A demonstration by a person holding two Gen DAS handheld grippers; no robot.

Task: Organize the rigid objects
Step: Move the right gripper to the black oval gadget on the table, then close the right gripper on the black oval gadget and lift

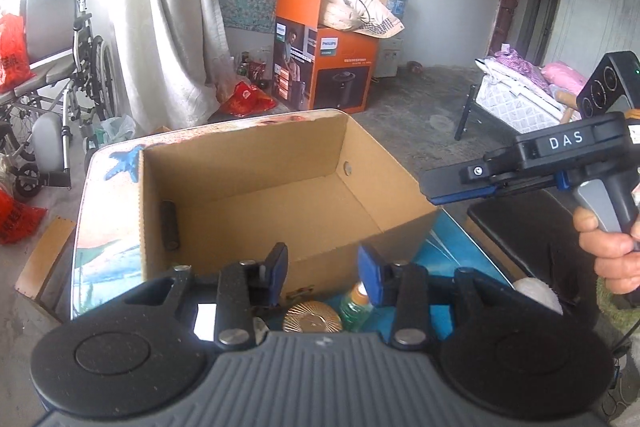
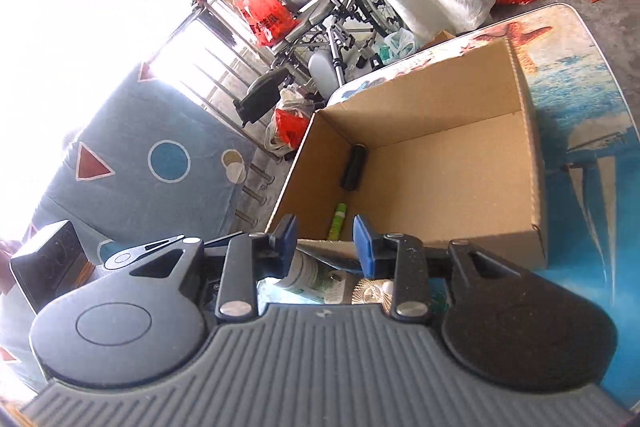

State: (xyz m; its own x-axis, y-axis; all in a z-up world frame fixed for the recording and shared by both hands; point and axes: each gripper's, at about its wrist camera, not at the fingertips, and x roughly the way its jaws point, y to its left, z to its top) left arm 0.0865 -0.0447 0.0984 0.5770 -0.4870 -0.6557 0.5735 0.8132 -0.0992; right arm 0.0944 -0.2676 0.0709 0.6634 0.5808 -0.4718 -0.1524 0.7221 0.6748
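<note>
1. My left gripper (image 1: pixel 322 277) hangs over the near wall of the cardboard box (image 1: pixel 256 187), jaws spread, nothing between them.
2. My right gripper (image 2: pixel 325 247) has its jaws parted too, gripping nothing.
3. In the box, a black cylinder (image 2: pixel 354 167) lies against the wall and a green tube (image 2: pixel 338 223) sits near the corner.
4. The box stands on the table (image 2: pixel 580 99).

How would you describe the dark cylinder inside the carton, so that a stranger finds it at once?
Find the open cardboard box on the printed table. The black cylinder lies on its floor against one side wall. Its only neighbour in the box, a green tube, is thinner and bright.
</note>
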